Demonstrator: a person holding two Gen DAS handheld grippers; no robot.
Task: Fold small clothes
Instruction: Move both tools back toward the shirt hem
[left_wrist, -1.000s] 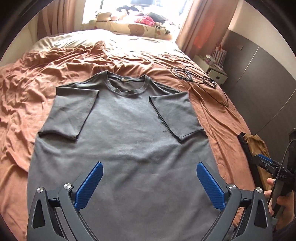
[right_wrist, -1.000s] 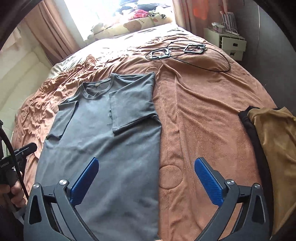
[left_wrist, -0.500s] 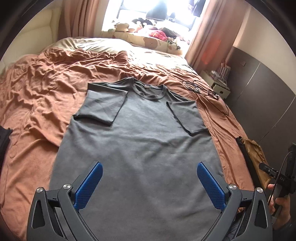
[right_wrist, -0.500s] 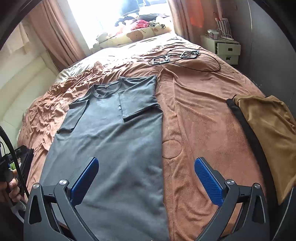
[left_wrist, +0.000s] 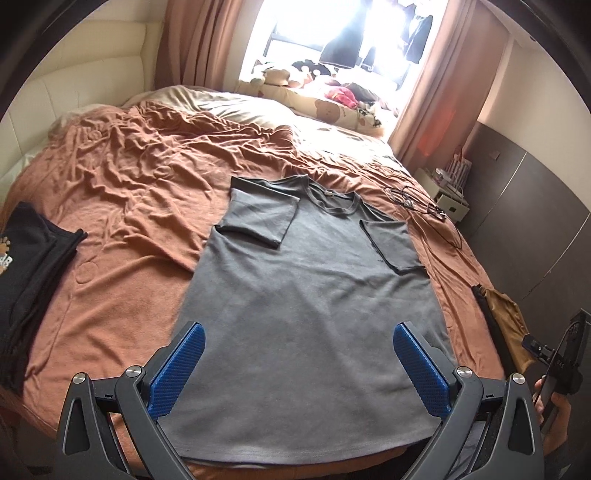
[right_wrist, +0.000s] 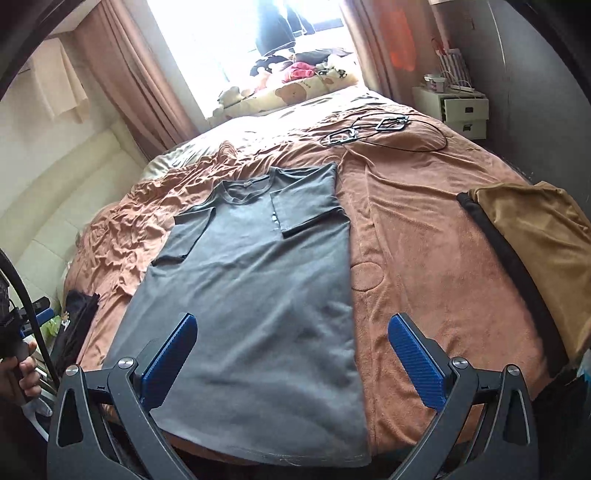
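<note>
A soft, light grey T-shirt (left_wrist: 310, 295) lies flat mid-frame on the bed (left_wrist: 122, 206), sleeves folded in; both tongs, left (left_wrist: 301, 369) and right (right_wrist: 291, 363), gape empty above its hem corners, likely the best hold.

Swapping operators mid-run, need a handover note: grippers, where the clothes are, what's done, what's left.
Left gripper: open, empty, above the hem end of the grey T-shirt.
Right gripper: open, empty, over the shirt's right edge near the hem.
Shirt lies flat on the brown bedspread, neckline away from you, hem at the near bed edge.
Done: both sleeves are folded inward onto the body.
Left: the body itself is not folded yet; probably lift the hem toward the collar next.
Other clothes: a dark garment at the bed's left side, a tan garment at the right.
</note>
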